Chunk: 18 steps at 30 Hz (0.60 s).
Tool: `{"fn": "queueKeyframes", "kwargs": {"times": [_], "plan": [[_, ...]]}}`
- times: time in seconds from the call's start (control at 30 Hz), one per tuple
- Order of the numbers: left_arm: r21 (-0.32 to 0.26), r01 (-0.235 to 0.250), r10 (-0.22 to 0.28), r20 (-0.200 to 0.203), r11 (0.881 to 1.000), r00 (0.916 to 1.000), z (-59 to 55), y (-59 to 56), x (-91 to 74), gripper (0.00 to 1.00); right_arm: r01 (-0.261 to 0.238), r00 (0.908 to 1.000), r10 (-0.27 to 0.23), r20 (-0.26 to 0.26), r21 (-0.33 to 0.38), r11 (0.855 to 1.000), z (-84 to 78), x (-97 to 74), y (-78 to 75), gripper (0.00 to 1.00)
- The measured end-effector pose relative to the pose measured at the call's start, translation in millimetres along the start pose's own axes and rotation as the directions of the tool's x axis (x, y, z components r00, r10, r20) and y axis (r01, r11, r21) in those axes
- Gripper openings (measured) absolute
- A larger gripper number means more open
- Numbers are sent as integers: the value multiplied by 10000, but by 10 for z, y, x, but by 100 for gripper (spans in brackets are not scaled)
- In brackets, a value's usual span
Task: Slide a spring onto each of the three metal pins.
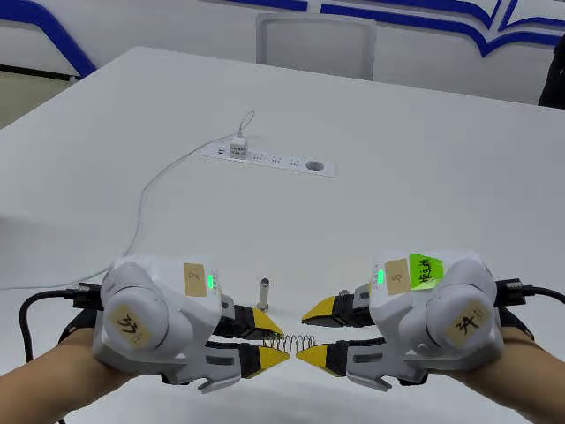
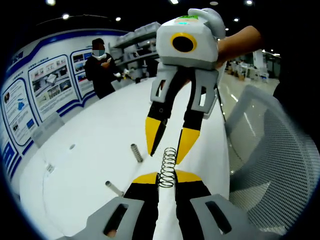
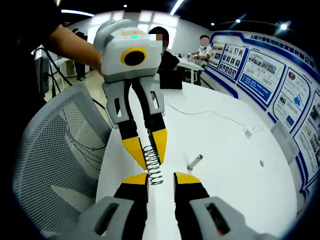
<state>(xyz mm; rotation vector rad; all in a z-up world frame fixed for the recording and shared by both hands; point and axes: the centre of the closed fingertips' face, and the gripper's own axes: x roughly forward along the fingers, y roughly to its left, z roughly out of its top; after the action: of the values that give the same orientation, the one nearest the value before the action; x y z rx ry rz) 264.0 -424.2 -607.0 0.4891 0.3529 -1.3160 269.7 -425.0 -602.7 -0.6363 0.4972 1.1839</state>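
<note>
A small steel spring [image 1: 292, 342] hangs level just above the white table [image 1: 397, 221], between my two grippers, which face each other tip to tip. My left gripper [image 1: 276, 342] is shut on the spring's near end [image 2: 168, 172]. My right gripper [image 1: 305, 334] stands open, and the spring's other end [image 3: 154, 167] reaches in between its yellow tips, close to one of them. Just behind the spring stands an upright metal pin [image 1: 263, 294]. In the left gripper view a ribbed pin [image 2: 136, 152] and a slim pin [image 2: 114, 188] sit on the table. The right gripper view has a pin [image 3: 194, 162].
A white power strip [image 1: 269, 160] with a plugged charger [image 1: 238, 146] and its cable lies mid-table. A grey chair [image 1: 316, 44] stands at the far edge. A mesh chair [image 3: 65, 160] is beside the near edge. People stand in the background.
</note>
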Motion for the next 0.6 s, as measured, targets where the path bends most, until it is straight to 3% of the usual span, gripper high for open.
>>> {"fn": "queueKeyframes", "kwargs": {"times": [0.3,0.43,0.6], "plan": [[147,-48,46,137,9999,9999,28,1,-35,11,-364,9991,367,-226,162,9992,-79,29,48,19],[172,-96,94,146,9998,9998,26,10,-45,11,-430,9991,428,71,372,9984,-31,22,57,12],[302,-59,57,79,9995,10000,9,0,-48,11,-500,9983,490,303,336,9982,11,-5,55,11]]}}
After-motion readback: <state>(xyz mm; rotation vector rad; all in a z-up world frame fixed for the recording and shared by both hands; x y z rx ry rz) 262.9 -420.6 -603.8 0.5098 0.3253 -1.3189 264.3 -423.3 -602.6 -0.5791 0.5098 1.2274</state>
